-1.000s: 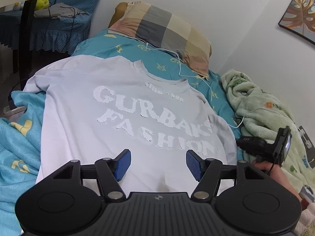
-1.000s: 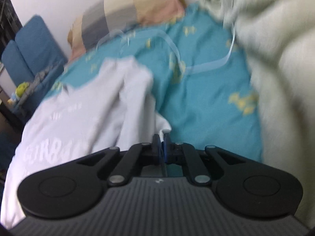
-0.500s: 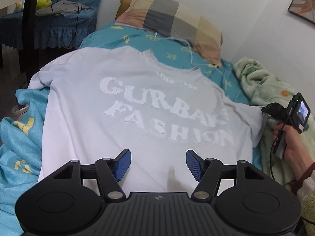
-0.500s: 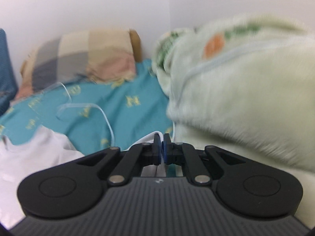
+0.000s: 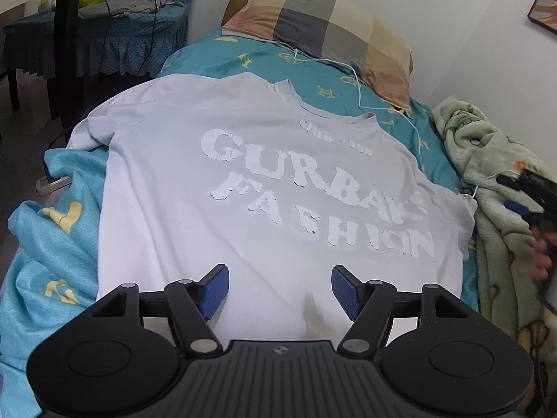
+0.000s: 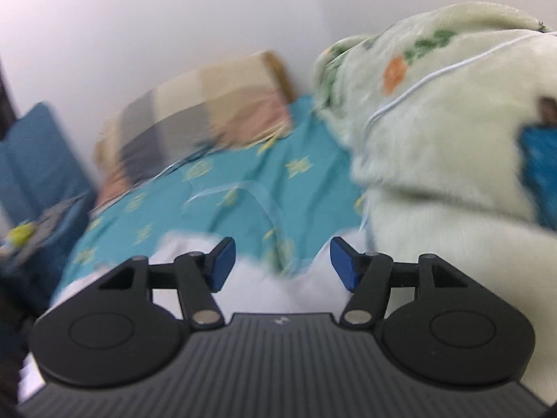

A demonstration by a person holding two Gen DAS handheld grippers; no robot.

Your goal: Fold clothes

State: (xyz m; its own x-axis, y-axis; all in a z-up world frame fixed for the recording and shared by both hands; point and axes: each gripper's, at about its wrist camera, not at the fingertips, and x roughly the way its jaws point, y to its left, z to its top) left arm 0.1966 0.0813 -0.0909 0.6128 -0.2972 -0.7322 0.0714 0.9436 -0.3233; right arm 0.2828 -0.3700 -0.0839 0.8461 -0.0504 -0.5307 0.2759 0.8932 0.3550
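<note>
A white T-shirt [image 5: 264, 181] with raised white letters lies spread flat on the teal bedsheet [image 5: 250, 59], both sleeves out. My left gripper [image 5: 280, 287] hovers over its lower hem, its jaws opening a little, nothing between the blue pads. My right gripper [image 6: 280, 261] is blurred in its own view; its jaws are opening and nothing is between them, the right sleeve [image 6: 278, 278] lying below. In the left wrist view the right gripper [image 5: 522, 195] shows at the far right edge, held by a hand, just past the sleeve's end.
A checked pillow [image 5: 323, 24] lies at the head of the bed with a white cable [image 5: 358, 83] trailing from it. A pale green fleece blanket [image 5: 494, 188] is heaped along the right side. A blue-covered chair [image 5: 104, 35] stands left of the bed.
The right gripper pulled the right sleeve outward, then let it go and opened, rising a little. The sleeve now lies spread. The left gripper stayed over the hem.
</note>
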